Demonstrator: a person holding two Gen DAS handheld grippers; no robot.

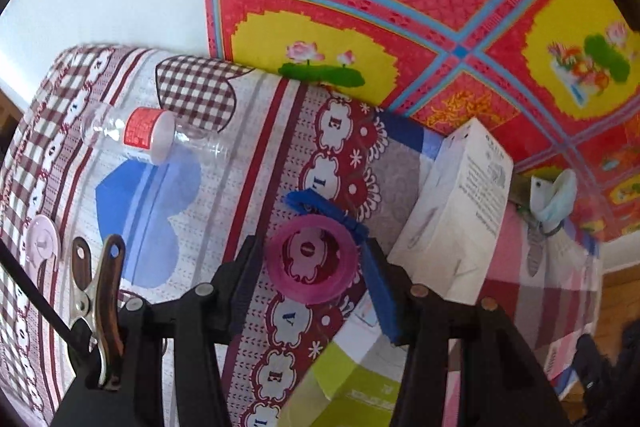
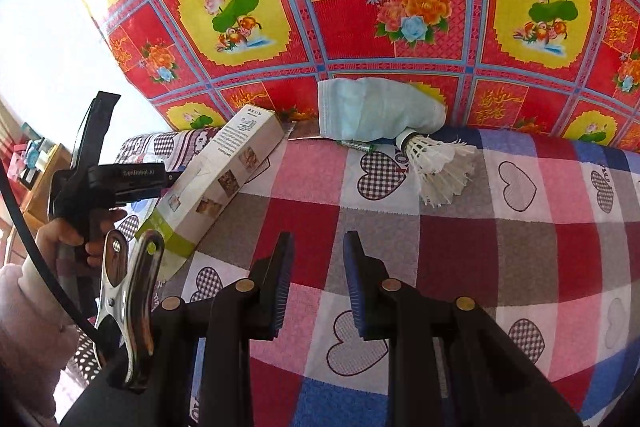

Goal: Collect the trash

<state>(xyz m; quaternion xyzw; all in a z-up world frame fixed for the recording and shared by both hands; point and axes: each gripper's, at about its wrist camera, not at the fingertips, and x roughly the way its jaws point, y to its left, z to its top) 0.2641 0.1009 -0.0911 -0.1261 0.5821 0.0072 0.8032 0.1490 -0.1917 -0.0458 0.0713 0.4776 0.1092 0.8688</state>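
Note:
A pink tape ring (image 1: 276, 267) sits between the blue-padded fingers of my left gripper (image 1: 309, 242), just above the patterned cloth; the pads press on its two sides. A clear plastic bottle (image 1: 148, 139) with a red and white label lies on its side further out to the left. My right gripper (image 2: 316, 267) hangs open over the checked cloth with nothing between its fingers. Beyond it lie a white shuttlecock (image 2: 440, 167), a pale blue face mask (image 2: 380, 111) and a small green stick (image 2: 356, 146).
A long white box (image 1: 460, 211) with a green end lies close to the right of the left gripper, also the box (image 2: 216, 179) left of the right gripper. A red flowered sheet (image 2: 360, 7) rises behind. A person's hand (image 2: 80, 231) is at far left. A pink lid (image 1: 42, 239) lies left.

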